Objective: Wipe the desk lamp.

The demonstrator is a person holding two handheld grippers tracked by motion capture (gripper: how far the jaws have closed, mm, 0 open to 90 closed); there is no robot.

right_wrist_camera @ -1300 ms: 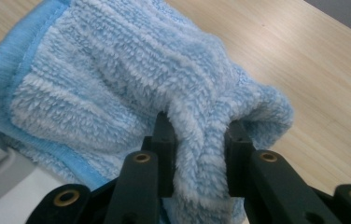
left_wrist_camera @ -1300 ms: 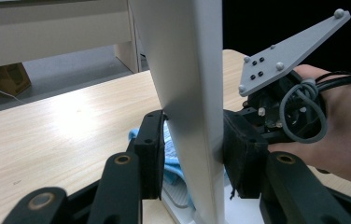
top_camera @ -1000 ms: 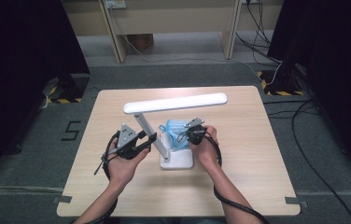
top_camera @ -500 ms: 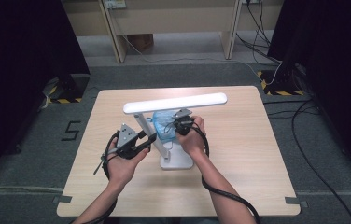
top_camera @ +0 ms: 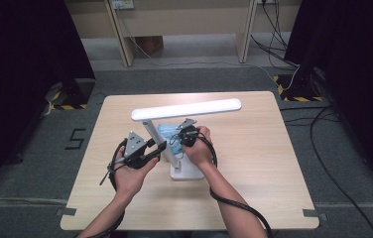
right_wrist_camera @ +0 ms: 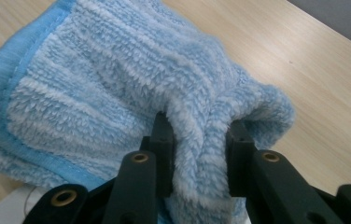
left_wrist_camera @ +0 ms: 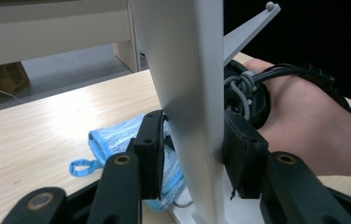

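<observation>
A white desk lamp stands mid-table, with a long flat head (top_camera: 186,109), a slanted stem (top_camera: 154,133) and a flat base (top_camera: 188,172). My left gripper (top_camera: 158,148) is shut on the stem low down. In the left gripper view the stem (left_wrist_camera: 190,84) rises between the two black pads (left_wrist_camera: 151,149), which press on both its sides. A fluffy blue cloth (top_camera: 166,133) lies bunched behind the stem. My right gripper (top_camera: 176,139) is shut on a fold of it. In the right gripper view the cloth (right_wrist_camera: 108,88) bulges over my right gripper (right_wrist_camera: 198,158).
The light wooden table (top_camera: 264,163) has bare room right and left of the lamp. The cloth's small hanging loop (left_wrist_camera: 81,167) lies on the wood. The right hand (left_wrist_camera: 313,126) is close behind the stem. Desk legs and cables stand on the grey floor (top_camera: 199,74) beyond.
The right gripper has carried the blue cloth leftward, from above the lamp base to close beside the stem. The left gripper has kept its hold on the stem without moving.
</observation>
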